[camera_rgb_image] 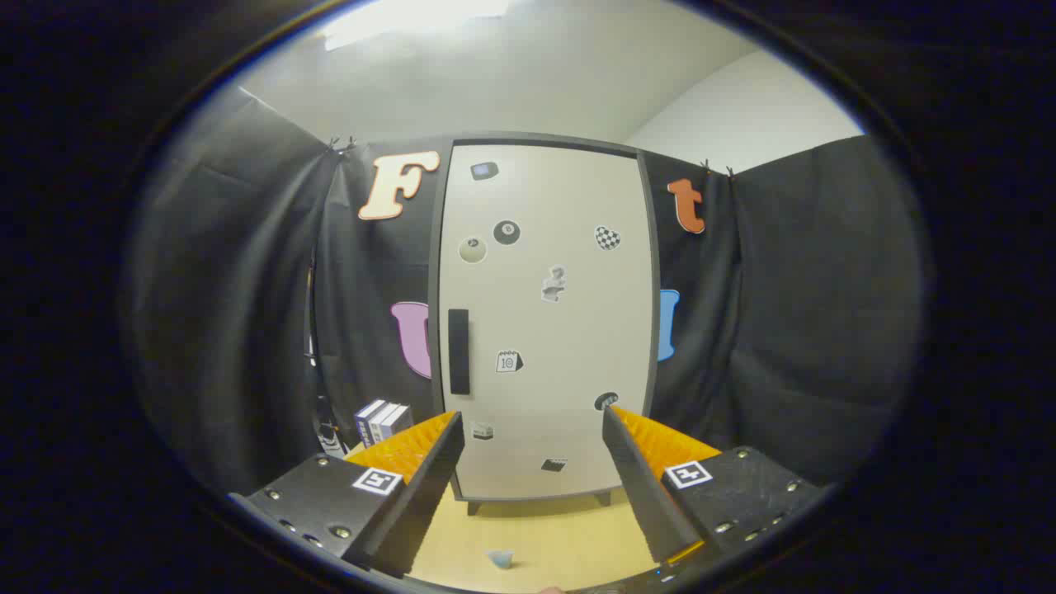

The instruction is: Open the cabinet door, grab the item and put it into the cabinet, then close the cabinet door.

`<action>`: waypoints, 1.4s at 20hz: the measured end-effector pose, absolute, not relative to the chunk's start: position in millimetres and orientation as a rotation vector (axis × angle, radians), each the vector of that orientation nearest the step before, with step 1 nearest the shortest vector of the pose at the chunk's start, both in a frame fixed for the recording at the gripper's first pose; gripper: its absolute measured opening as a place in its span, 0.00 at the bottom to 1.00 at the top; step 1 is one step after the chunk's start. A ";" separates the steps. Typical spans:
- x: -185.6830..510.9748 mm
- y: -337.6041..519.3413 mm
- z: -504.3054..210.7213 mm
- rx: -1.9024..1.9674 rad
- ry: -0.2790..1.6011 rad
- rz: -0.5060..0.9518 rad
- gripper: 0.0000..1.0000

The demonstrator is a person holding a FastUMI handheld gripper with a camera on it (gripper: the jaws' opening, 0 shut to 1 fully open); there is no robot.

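Cabinet door [544, 322] shut beyond spread, empty fingers [445, 429].

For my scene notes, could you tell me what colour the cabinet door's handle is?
Black: the handle is a dark vertical bar on the cream door, clearest in the gripper view.

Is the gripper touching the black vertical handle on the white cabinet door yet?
Apart. The gripper view shows the open gripper well short of the cabinet door, with wooden tabletop between, and the handle untouched.

Cabinet [544, 322] beyond spread, empty tongs [532, 422]; boxes [384, 421] left of cabinet.
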State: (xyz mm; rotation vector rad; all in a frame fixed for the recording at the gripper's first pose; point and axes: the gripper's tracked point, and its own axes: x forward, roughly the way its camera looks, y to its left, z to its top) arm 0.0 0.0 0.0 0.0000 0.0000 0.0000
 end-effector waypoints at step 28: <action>96.8 66.2 -18.7 -0.003 0.040 0.100 1.00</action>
